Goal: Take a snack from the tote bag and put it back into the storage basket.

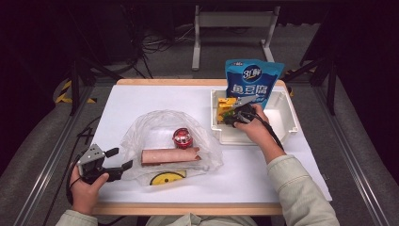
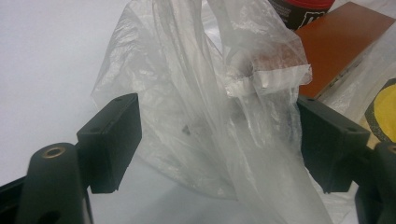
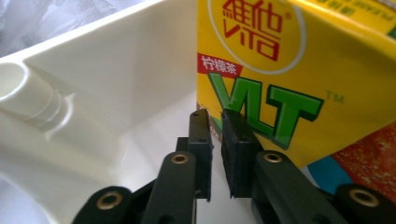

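Observation:
A crumpled clear plastic bag (image 1: 155,127) lies mid-table. Inside it are a red can (image 1: 181,138), a long pinkish-brown pack (image 1: 169,155) and a round yellow item (image 1: 167,178). My left gripper (image 1: 121,158) is open at the bag's left edge. In the left gripper view its wide-apart jaws (image 2: 219,140) stand on either side of a fold of the bag (image 2: 196,93). My right gripper (image 1: 231,117) is inside the white bin (image 1: 287,117), next to a yellow lemon-tea carton (image 1: 225,107). Its jaws (image 3: 216,126) are shut with nothing between them, just in front of the carton (image 3: 280,60).
A blue pouch (image 1: 251,80) stands upright at the back of the bin. The bin's wall (image 3: 116,70) rises close on the right gripper's left. Bare white tabletop (image 1: 141,96) lies behind the bag. The wooden front edge (image 1: 188,208) is near the left hand.

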Available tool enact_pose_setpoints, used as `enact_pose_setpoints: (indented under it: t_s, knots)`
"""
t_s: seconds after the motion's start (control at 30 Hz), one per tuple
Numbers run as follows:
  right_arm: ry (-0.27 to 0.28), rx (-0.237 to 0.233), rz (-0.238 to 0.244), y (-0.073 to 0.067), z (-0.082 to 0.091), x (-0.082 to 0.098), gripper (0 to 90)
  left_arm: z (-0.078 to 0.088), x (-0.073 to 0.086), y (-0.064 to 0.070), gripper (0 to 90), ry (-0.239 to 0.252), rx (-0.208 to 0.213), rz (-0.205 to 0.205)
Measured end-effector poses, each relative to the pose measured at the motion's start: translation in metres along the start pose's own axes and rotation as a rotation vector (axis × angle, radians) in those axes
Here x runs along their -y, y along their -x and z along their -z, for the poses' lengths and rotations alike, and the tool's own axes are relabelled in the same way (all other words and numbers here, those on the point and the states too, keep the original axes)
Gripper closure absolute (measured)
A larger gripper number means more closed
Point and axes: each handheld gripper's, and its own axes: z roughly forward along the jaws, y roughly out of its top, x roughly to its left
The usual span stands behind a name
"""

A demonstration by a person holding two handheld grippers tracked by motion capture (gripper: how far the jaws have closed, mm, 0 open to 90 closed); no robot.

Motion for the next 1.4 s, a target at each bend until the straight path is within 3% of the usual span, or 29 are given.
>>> enact_pose_setpoints:
  t_s: [0.57, 0.67, 0.9, 1.4]
  knots:
    - [0.139, -0.040, 0.006, -0.020, 0.033, -0.020, 70.6, -0.001, -0.002, 0.000, 21.4, 0.007, -0.001, -0.004]
    - [0.182, -0.068, 0.013, -0.027, 0.042, -0.030, 64.6, -0.001, -0.002, 0.000, 21.4, 0.003, -0.001, -0.004]
    - [0.227, -0.103, 0.047, -0.042, 0.052, -0.046, 54.0, -0.002, -0.002, 0.000, 21.4, 0.005, 0.002, -0.006]
    - [0.284, -0.204, 0.046, -0.071, 0.058, -0.069, 32.1, -0.002, -0.002, 0.000, 21.3, 0.003, 0.005, -0.005]
